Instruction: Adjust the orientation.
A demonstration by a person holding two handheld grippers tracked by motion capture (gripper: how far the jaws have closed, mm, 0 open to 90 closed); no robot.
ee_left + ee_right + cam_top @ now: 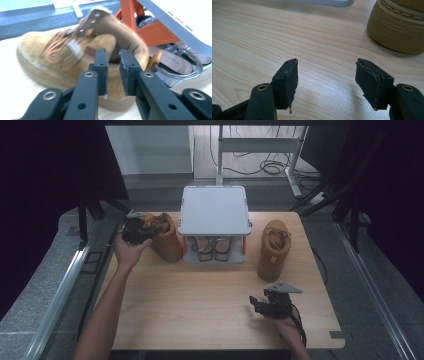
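Tan suede boot [75,62] just beyond left gripper [113,72], jaws slightly parted, nothing between them, orange laces, pale stitched sole rim, far left of table [200,305] beside shoe rack [215,212], right gripper [327,77] released, near right.

The front half of the light wooden worktop [200,310] lies open for passage, while along its back a grey-topped shoe rack with orange legs [215,212] stands between two tan suede lace-up boots [167,237] [273,247], leaving narrow gaps.

Boot [62,57] matt tan suede; table [287,32] smooth light wood grain.
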